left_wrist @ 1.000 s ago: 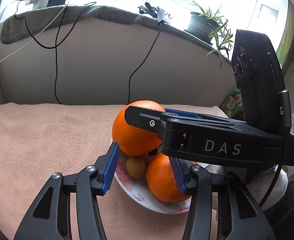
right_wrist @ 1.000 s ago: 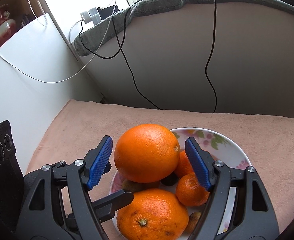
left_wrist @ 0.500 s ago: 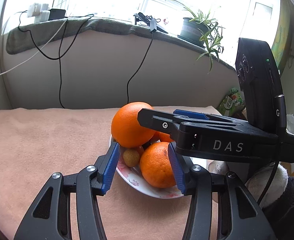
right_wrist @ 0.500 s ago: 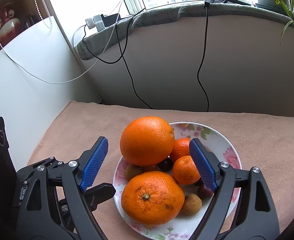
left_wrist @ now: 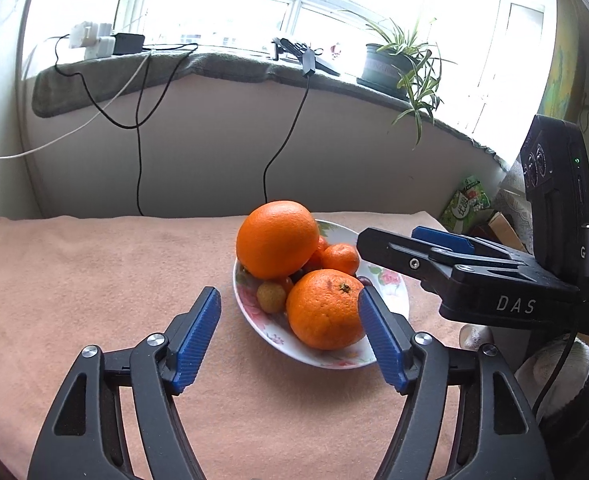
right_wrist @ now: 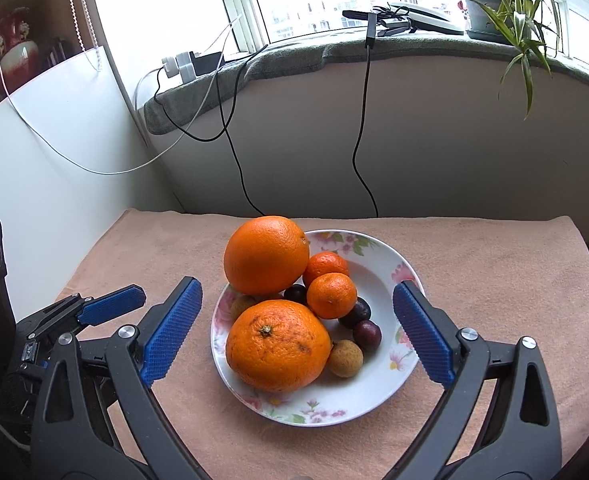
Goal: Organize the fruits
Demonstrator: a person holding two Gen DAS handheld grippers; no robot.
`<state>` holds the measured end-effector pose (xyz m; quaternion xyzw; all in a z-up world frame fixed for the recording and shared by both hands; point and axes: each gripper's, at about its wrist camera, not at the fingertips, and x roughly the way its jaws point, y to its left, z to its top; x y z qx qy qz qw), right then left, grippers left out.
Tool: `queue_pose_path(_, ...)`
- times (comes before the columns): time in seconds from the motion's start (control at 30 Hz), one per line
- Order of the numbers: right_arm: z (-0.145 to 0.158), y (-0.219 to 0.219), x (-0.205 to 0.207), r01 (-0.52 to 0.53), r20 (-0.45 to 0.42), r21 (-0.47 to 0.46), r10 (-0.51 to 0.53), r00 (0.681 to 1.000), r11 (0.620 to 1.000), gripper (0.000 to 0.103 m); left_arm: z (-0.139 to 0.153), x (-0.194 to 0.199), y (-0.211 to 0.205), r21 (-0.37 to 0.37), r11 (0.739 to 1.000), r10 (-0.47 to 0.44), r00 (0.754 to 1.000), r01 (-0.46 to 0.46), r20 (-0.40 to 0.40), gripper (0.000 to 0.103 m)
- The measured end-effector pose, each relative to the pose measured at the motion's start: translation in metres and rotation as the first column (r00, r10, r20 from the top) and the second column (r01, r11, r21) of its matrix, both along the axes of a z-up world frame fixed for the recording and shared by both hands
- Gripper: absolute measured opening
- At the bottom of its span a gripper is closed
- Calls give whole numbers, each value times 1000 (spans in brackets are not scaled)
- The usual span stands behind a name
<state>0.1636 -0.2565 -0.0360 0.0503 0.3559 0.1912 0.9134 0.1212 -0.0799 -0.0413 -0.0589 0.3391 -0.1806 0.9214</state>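
Plate (right_wrist: 378, 256): glazed ceramic, glossy, with a printed floral pattern. Large oranges (right_wrist: 266, 254): dimpled, slightly shiny peel. Table cover (right_wrist: 494, 264): matt, napped peach cloth. Left gripper (left_wrist: 290, 336) and right gripper (right_wrist: 296, 330): matt black plastic, blue pads (right_wrist: 172, 330) finely knurled, metal pivot screws. Sill cover (left_wrist: 222, 66): grey, fuzzy fabric.

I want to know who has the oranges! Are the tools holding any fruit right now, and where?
No. Both tools, left and right, have just been opening and grip nothing. Both big oranges sit free on the flowered plate.
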Motion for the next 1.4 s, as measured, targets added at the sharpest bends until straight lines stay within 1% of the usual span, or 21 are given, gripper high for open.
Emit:
queue_pose_path(0.17,8,-9,-25,54,43,-20,-54,998,998,102,7,-17,5,30,999,31,999,-32,17,80)
queue_pose_path(0.3,8,-18,-45,109,60,-17,-107,992,994,103,9,-33,7,59,997,54,998,-56,29,81)
queue_pose_path(0.4,6,-24,-60,148,76,-38,-145,987,988,103,9,-42,9,87,993,75,997,-78,35,81)
queue_pose_path(0.5,4,-29,-72,171,79,-57,-166,983,984,103,9,-49,12,85,993,86,996,-88,31,81)
queue_pose_path(0.7,4,-35,-84,189,81,-57,-184,980,980,103,12,-59,14,86,991,102,994,-105,40,81)
queue_pose_path(0.9,5,-33,-90,185,89,-64,-179,980,981,103,17,-67,14,87,990,103,993,-108,56,81)
queue_pose_path(1.4,5,-27,-93,174,93,-69,-168,981,982,103,21,-74,12,98,989,104,991,-112,81,81)
